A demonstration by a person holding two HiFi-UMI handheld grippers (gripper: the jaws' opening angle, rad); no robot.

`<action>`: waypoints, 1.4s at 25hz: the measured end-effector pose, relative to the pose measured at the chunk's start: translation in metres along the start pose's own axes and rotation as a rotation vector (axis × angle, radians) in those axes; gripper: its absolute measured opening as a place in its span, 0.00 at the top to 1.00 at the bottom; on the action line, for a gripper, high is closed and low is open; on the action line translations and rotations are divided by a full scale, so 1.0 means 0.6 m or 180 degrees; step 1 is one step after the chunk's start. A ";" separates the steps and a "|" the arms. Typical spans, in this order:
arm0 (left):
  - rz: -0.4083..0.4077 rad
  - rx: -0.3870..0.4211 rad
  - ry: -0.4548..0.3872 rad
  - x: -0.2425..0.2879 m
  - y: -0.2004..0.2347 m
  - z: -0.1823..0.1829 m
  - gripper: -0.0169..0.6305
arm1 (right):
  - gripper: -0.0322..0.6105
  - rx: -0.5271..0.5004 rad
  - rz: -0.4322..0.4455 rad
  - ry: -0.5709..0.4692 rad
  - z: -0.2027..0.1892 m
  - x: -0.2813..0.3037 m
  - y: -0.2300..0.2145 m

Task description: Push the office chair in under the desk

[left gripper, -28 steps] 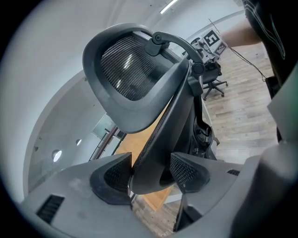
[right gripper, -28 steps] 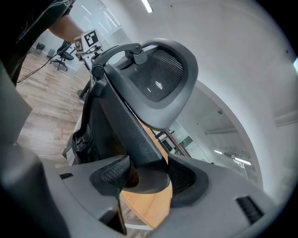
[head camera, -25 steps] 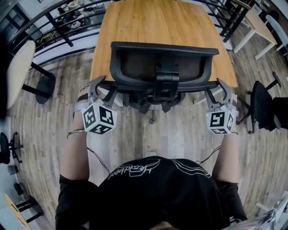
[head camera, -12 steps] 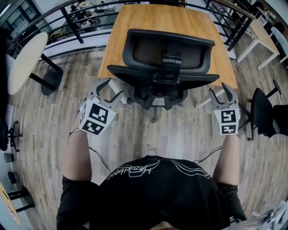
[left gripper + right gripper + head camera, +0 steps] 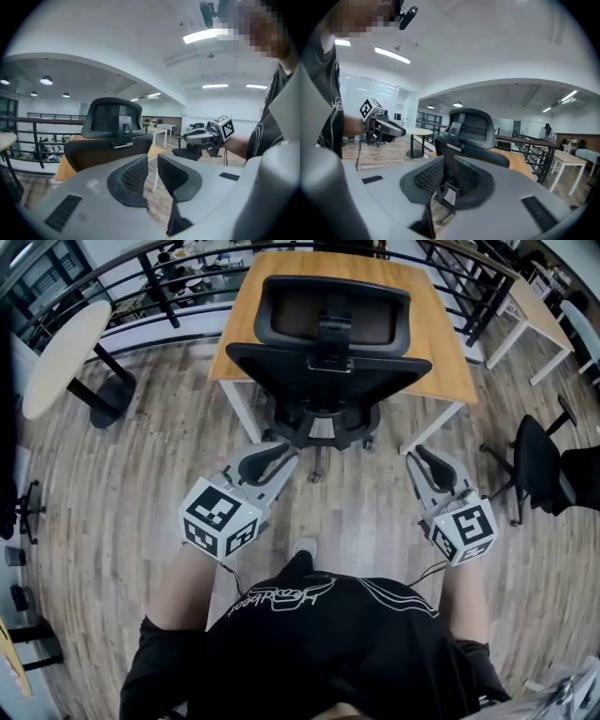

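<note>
The black mesh office chair (image 5: 323, 367) stands with its seat tucked under the wooden desk (image 5: 441, 352) and its back toward me. It also shows ahead in the left gripper view (image 5: 112, 126) and in the right gripper view (image 5: 473, 131). My left gripper (image 5: 272, 460) hangs over the floor, short of the chair and apart from it. Its jaws have just been closing to a narrow gap with nothing between them (image 5: 152, 164). My right gripper (image 5: 427, 463) is likewise drawn back. Its jaws have just been closing too, and they are empty with a thin slit left (image 5: 447, 176).
A round pale table (image 5: 56, 357) stands at the left, and a second black chair (image 5: 539, 465) at the right. A white-legged table (image 5: 539, 310) is at the upper right. A dark railing (image 5: 141, 268) runs behind the desk. My shoe (image 5: 302, 547) is on the wood floor.
Both grippers have let go of the chair's sides and drawn back toward my body, rolling as they came. Their wide-open jaws have narrowed. The chair now sits further in under the desk.
</note>
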State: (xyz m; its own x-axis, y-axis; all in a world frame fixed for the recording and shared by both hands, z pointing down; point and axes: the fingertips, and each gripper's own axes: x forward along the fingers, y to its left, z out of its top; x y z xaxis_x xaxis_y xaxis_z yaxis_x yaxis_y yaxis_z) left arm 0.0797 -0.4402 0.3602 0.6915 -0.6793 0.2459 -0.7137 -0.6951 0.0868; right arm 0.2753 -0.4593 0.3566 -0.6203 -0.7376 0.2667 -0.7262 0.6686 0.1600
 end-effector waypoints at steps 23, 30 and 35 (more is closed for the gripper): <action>-0.0739 -0.0626 -0.0459 -0.162 -0.484 -0.011 0.96 | 0.89 0.1116 0.1391 -0.0509 0.008 -0.391 0.310; -0.0730 -0.0562 -0.0423 -0.174 -0.523 -0.010 0.96 | 0.89 0.1116 0.1357 -0.0580 0.011 -0.424 0.314; -0.0700 -0.0581 -0.0408 -0.179 -0.531 -0.012 0.96 | 0.89 0.1126 0.1372 -0.0600 0.011 -0.434 0.318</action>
State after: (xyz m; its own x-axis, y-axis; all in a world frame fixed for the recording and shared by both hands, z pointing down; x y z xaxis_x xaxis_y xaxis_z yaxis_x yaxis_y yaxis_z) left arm 0.2320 -0.1441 0.3128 0.8318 -0.5494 0.0793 -0.5456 -0.7827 0.2994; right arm 0.2962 -0.1402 0.3113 -0.9000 -0.4320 0.0585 -0.4315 0.8636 -0.2608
